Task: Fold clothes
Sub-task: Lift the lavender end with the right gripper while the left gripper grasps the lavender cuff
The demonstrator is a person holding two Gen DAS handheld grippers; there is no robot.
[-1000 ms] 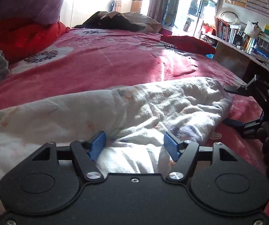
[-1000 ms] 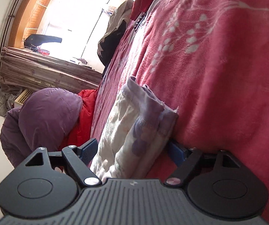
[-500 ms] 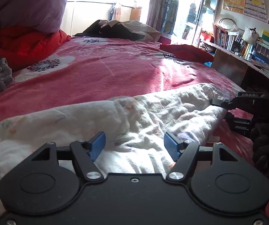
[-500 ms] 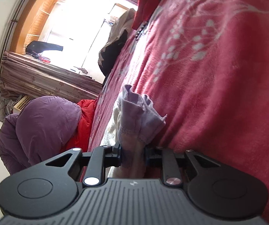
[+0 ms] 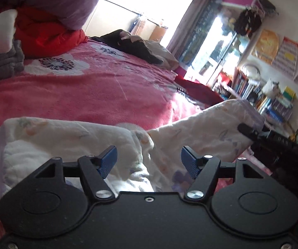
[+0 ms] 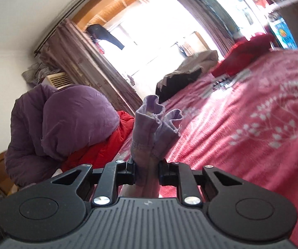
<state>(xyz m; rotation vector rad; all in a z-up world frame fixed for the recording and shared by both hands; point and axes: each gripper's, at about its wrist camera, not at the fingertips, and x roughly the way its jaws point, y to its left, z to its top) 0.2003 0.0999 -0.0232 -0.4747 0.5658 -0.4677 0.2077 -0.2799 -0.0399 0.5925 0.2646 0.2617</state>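
A white floral garment point(image 5: 70, 137) lies crumpled across the near side of the pink bed point(image 5: 90, 95). My left gripper point(image 5: 149, 161) hangs open just above its middle, blue pads apart and touching no cloth. My right gripper point(image 6: 147, 172) is shut on the garment's lilac hem point(image 6: 153, 124), which bunches up between the pads. In the left wrist view that right gripper point(image 5: 250, 133) holds the garment's right end point(image 5: 217, 124) lifted off the bed.
A purple quilt point(image 6: 70, 120) over red bedding point(image 5: 45, 35) is piled at the bed's head, next to folded grey clothes point(image 5: 1, 60). Dark clothes point(image 5: 132, 45) and a red cloth point(image 5: 198, 89) lie at the far side. Bookshelves point(image 5: 263, 95) line the right wall.
My right gripper closed on the garment's hem, rolled upright and rose, lifting that end off the bed. My left gripper stayed open, shifted and rolled over the cloth.
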